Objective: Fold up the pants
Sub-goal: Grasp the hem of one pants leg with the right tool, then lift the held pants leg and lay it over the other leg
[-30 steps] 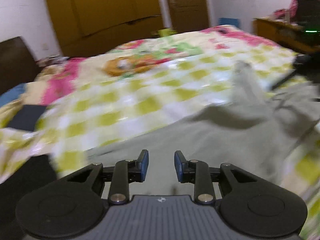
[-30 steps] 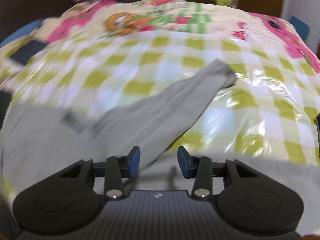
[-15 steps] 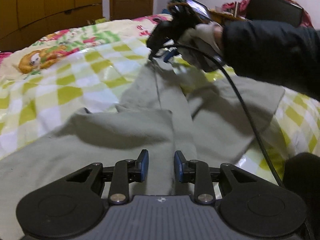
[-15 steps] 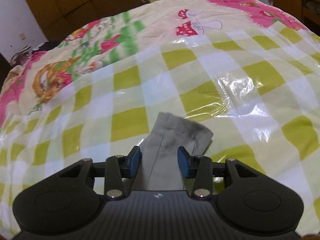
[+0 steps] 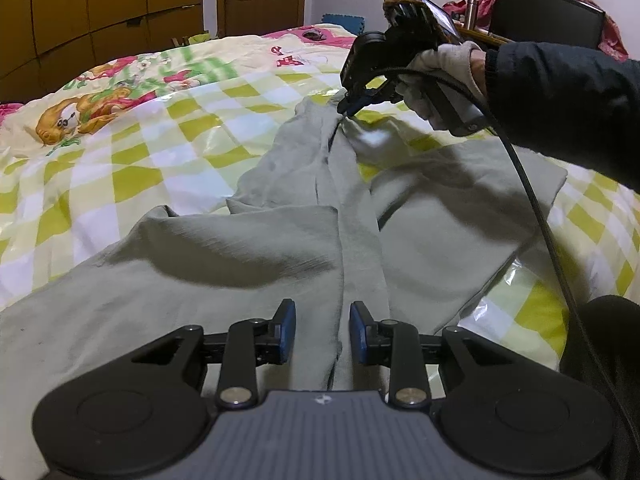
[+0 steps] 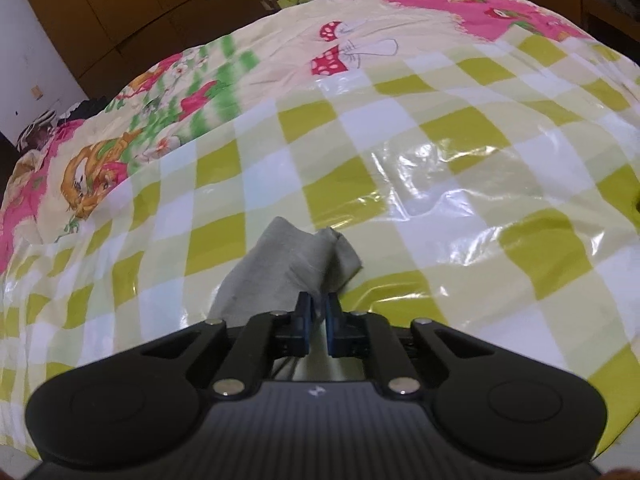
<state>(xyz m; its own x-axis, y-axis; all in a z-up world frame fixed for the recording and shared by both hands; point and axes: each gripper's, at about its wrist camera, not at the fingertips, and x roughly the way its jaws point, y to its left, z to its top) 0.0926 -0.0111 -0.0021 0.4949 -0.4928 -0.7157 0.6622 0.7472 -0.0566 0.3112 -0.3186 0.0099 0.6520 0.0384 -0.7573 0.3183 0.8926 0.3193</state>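
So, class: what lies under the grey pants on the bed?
Under the grey pants lies the checked, glossy bed cover, visible all around them. What the cloth itself covers is hidden. The right tool pinches one leg end; the left tool is open.

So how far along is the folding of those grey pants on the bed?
Early. The grey cotton pants lie rumpled on the yellow-checked plastic bed cover, one part flopped over, no neat fold. In hand: the right gripper is shut on a leg cuff. The left gripper is open over the fabric. All folds remain.
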